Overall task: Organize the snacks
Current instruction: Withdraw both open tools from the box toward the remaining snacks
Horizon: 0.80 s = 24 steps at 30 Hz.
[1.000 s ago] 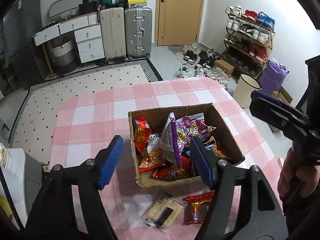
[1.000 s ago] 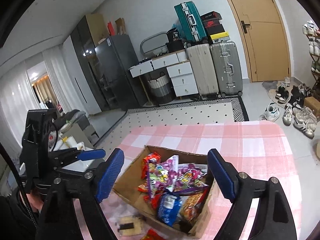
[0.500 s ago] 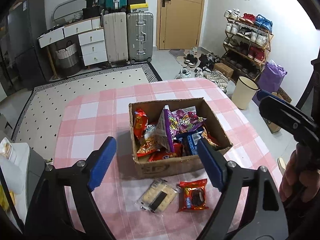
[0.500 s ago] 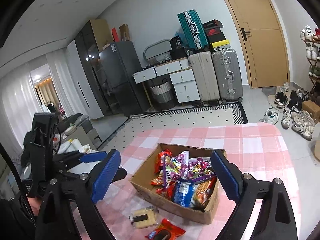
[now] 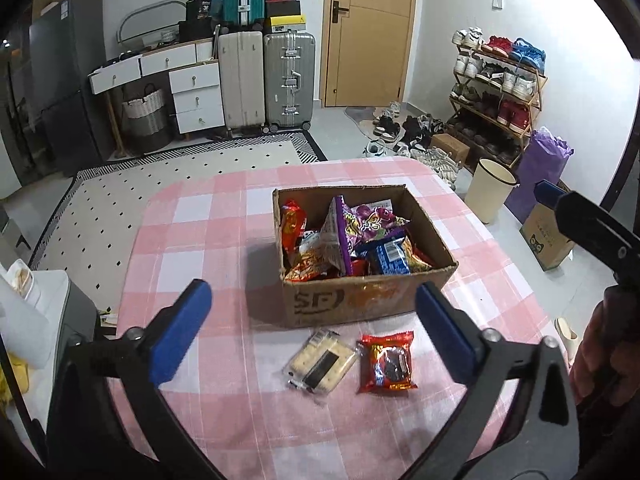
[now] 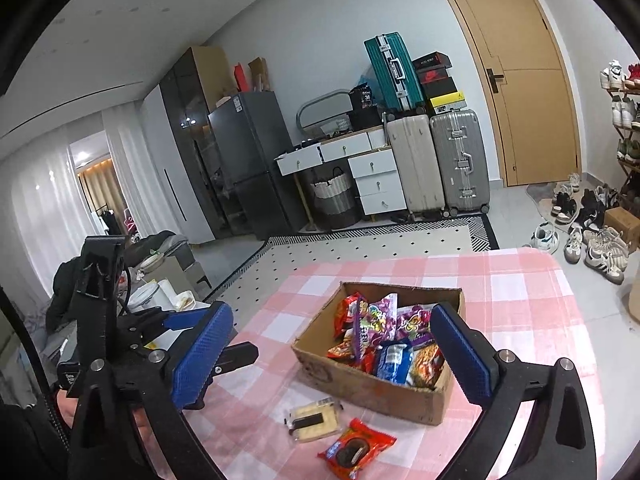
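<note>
A cardboard box (image 5: 360, 304) full of snack packets stands on the pink checked table (image 5: 192, 240); it also shows in the right wrist view (image 6: 400, 400). In front of it lie a clear cracker pack (image 5: 322, 362) and a red cookie packet (image 5: 386, 362), also seen from the right as the cracker pack (image 6: 314, 420) and the red packet (image 6: 356, 448). My left gripper (image 5: 314, 328) is open and empty, above the two loose packs. My right gripper (image 6: 332, 356) is open and empty, held above the table near the box.
Suitcases (image 5: 266, 80), a white drawer unit (image 5: 192, 88) and a door (image 5: 368, 32) stand at the back. A shoe rack (image 5: 496, 92), a bin (image 5: 490, 190) and a purple bag (image 5: 540, 172) are right of the table. A patterned rug (image 5: 180, 168) lies beyond it.
Both grippers have pulled back and up from the box, open throughout. The box now looks farther away and the two loose packs are in full view.
</note>
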Tool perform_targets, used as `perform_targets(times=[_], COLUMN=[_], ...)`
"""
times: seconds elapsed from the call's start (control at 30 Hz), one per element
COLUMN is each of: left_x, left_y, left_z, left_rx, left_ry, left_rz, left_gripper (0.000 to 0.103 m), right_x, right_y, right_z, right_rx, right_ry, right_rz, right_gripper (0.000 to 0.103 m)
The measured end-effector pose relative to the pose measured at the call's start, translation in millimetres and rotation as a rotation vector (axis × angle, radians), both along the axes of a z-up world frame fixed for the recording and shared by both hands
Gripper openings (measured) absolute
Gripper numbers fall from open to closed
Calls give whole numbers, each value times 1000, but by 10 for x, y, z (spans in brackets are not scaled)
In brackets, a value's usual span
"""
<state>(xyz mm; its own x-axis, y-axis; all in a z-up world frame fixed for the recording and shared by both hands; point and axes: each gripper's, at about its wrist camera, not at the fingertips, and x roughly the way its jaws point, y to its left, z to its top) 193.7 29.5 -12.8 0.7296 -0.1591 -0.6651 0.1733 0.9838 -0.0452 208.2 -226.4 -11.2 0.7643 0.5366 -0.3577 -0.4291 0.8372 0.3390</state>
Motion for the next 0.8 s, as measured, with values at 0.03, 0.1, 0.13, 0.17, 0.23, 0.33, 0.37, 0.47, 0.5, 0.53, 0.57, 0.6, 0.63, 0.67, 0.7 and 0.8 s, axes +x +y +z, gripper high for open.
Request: perform_targets(times=[0.03, 0.1, 0.13, 0.17, 0.23, 0.33, 0.37, 0.47, 0.5, 0.53, 0.57, 0.6, 0.63, 0.67, 0.7, 0.8], left_x=[-47, -108, -139, -175, -224, -275, -274, -307, -320, -327, -328, -332, -333, -336, -332, -282], left_y=[14, 17, 17, 23, 33, 67, 80, 109, 114, 117, 114, 114, 115, 119, 126, 217], left_z=[-18, -62, -87, -121, -192, -341, -387, -531, -591, -641, -686, -743, -789, -839, -876, -995], left_rx=[-4, -6, -6, -3, 2, -14, -22, -38, -40, -46, -53, -60, -61, -68, -76, -145], left_ry=[1, 2, 2, 2, 6, 30, 34, 49, 58, 68, 76, 85, 90, 95, 100, 115], left_rz=[-2, -3, -2, 0, 2, -2, -2, -3, -1, 0, -2, -2, 2, 7, 10, 42], left_gripper=[102, 102, 102, 102, 102, 102, 102, 102, 102, 102, 102, 102, 102, 102, 102, 102], right_x=[-40, -135, -175, -220, -299, -381, -405, -453, -460, -469, -479, -488, -494, -498, -497, -471], right_y=[6, 17, 6, 4, 2, 4, 4, 1, 10, 19, 31, 33, 35, 40, 47, 65], right_z=[-8, -36, -57, -75, -125, -230, -279, -414, -447, -474, -507, -554, -591, -640, -683, -809], right_rx=[0, -4, -5, -6, -5, -16, -16, 8, 5, -1, -4, -2, 1, 4, 5, 2], right_ry=[-2, -7, -10, -14, -13, -3, 6, 32, 37, 40, 44, 46, 49, 55, 62, 87], right_rz=[2, 8, 9, 9, 15, 18, 21, 44, 46, 45, 47, 50, 50, 53, 56, 57], right_gripper=[101, 101, 101, 101, 101, 102, 102, 102, 102, 102, 102, 102, 102, 102, 102, 102])
